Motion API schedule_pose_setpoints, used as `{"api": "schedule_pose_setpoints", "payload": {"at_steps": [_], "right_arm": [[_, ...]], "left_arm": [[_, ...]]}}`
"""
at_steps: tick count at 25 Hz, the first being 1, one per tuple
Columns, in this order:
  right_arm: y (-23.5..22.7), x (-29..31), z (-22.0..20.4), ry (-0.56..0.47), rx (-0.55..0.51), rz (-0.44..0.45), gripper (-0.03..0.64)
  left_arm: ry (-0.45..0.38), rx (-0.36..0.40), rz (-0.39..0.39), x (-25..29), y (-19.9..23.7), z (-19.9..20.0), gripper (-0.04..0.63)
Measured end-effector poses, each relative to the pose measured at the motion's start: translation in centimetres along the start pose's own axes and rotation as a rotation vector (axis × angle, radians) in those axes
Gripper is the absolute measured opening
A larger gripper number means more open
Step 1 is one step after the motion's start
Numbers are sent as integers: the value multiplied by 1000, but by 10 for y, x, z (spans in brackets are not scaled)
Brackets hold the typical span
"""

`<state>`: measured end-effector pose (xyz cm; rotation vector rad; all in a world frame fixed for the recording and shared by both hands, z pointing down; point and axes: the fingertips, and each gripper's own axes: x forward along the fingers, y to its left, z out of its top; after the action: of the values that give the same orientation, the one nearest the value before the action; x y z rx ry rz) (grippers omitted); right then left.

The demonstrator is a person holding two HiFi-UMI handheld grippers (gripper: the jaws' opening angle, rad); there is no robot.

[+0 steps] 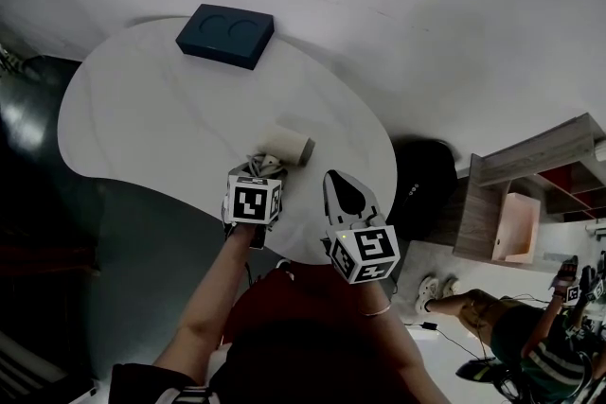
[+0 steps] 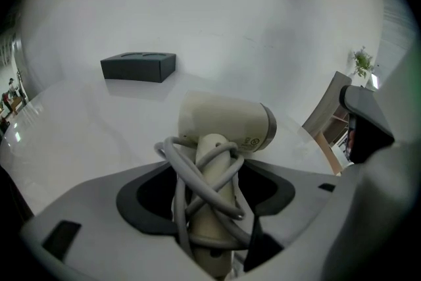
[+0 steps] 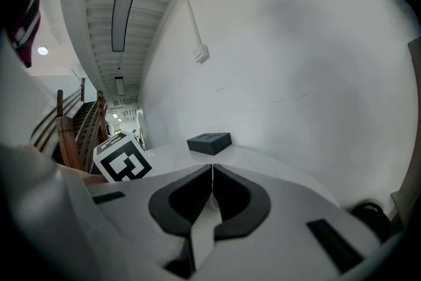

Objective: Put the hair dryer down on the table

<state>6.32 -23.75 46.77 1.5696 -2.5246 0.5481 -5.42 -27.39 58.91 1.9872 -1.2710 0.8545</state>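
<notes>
Left gripper view, not right: hair dryer (image 2: 227, 125)

A cream hair dryer (image 1: 289, 145) lies on the white table (image 1: 142, 128) near its close edge, its grey cord (image 1: 263, 164) bunched at the left gripper (image 1: 258, 173). The right gripper (image 1: 334, 178) hovers just beside it over the rim; a dark box (image 1: 225, 35) sits at the far side

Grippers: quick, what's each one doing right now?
Left gripper: jaws open, hair dryer handle standing between them.
Right gripper: jaws closed, holding nothing.
</notes>
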Motion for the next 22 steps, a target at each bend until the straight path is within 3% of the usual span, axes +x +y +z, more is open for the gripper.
{"api": "schedule_pose_setpoints", "payload": {"at_steps": [12,22], "right_arm": [[0,-12,1,-16,14,-21,15],[19,-22,-1,-30,8,-22,15]], "left_arm": [[-86,-24,-28,-23,-3,0,296],[-214,-48,-58,-62,0,9,295]]}}
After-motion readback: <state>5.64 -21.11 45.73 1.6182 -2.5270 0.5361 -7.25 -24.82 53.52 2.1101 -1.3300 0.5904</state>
